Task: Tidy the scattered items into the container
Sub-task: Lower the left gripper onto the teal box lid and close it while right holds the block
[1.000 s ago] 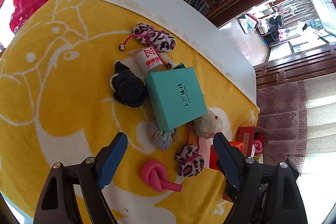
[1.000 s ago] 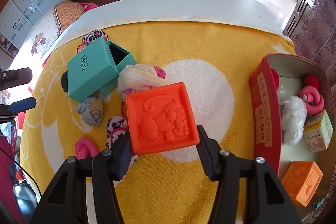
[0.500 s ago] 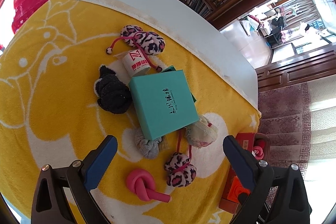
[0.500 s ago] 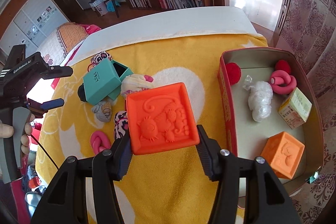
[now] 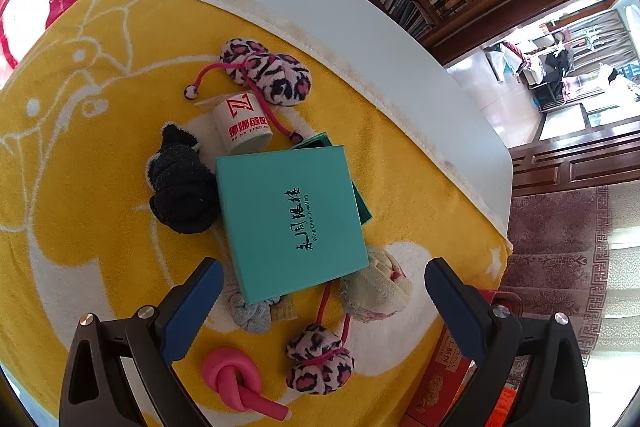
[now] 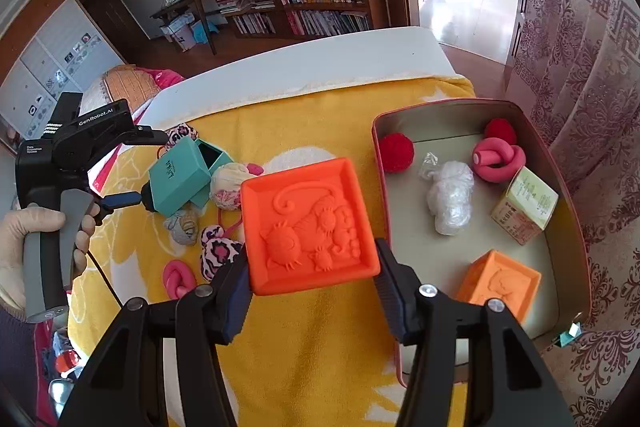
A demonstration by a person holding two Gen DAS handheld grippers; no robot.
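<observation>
Two blue-padded fingers of the left gripper [image 5: 320, 301] are standing spread wide in the left wrist view, with nothing pressed between them. They are hanging over a teal box [image 5: 290, 221] lying on the yellow blanket [image 5: 80, 147]. Around the box are resting a black sock ball [image 5: 182, 193], a white roll with red print [image 5: 244, 127], a leopard-print pouch [image 5: 268, 71], a grey sock ball [image 5: 250, 313], a cream sock ball [image 5: 378, 287], a second leopard pouch [image 5: 320, 357] and a pink knot [image 5: 236, 383].

Turning to the right wrist view, the right gripper [image 6: 312, 291] is clenching an orange embossed block [image 6: 310, 225] between its pads, holding it above the blanket just beside the red tin [image 6: 382, 195]. Inside the tin are lying two red pom-poms [image 6: 396, 152], a plastic-wrapped lump [image 6: 450, 201], another pink knot [image 6: 498, 159], a small carton [image 6: 524, 205] and a lighter orange block [image 6: 500, 281]. At the left edge a hand [image 6: 24, 247] is gripping the other tool's handle.
</observation>
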